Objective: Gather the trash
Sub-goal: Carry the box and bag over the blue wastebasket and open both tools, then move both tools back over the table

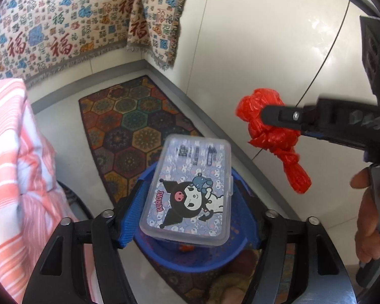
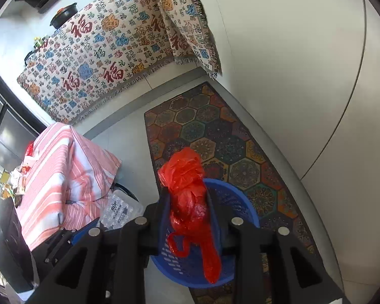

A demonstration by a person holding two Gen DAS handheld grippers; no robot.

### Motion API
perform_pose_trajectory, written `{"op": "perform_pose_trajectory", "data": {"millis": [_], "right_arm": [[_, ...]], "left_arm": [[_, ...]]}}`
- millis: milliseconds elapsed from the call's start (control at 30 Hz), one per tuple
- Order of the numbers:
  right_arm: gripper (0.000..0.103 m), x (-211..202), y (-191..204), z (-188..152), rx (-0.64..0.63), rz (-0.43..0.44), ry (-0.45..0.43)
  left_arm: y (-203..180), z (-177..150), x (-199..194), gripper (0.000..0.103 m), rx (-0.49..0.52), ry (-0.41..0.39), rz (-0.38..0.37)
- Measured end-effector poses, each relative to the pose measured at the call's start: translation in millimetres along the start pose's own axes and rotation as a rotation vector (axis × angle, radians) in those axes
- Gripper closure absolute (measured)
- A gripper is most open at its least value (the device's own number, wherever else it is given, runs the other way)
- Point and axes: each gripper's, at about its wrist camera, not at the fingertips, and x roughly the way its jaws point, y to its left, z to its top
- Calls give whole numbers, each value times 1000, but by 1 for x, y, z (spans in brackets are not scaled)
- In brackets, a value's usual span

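You are looking down at a pale grey tiled floor (image 2: pixel 129 136) where a long rug (image 2: pixel 215 136) of dark, multicoloured hexagons runs beside a plain white wall (image 2: pixel 278 50). Ahead hangs a cream fringed cloth (image 2: pixel 106 58) printed with red and blue Chinese characters. To your left, a pink-and-white striped sheet (image 2: pixel 63 177) drapes some furniture. Daylight falls brightly from the left.

Bright daylight, glare, fisheye-warped edges

Clear cartoon-print case (image 1: pixel 190 192), knotted red bag (image 2: pixel 190 197) above blue basket (image 2: pixel 230 228)
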Motion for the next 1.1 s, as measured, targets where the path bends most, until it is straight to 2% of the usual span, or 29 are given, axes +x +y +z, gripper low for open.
{"op": "perform_pose_trajectory", "data": {"millis": [33,67,267,400,467,633,800,967,1100], "right_arm": [[43,0,-1,1,12,9,-3],[37,0,-2,0,24,11,-12],[37,-13,-4,6,37,0,-71],[37,-28,10,12,-15,-46,-143],[37,-34,25,15,-50,-53,-177],[37,-41,89,14,-190,-6,-217],[37,-33,184,-13,-402,109,-176],[37,-9,276,-64,-584,235,-69],[37,16,332,-108,-711,268,27]], "left_arm": [[0,-1,1,13,-3,-7,5],[0,0,1,12,-4,-17,1],[6,-1,-14,12,-18,-27,7],[23,-7,-54,12,-52,-59,0],[38,-17,-80,11,-65,-79,26],[90,-52,-139,10,-107,-99,158],[165,-95,-175,7,-198,-91,336],[243,-135,-196,7,-332,-70,493],[295,-156,-210,7,-432,-51,560]]}}
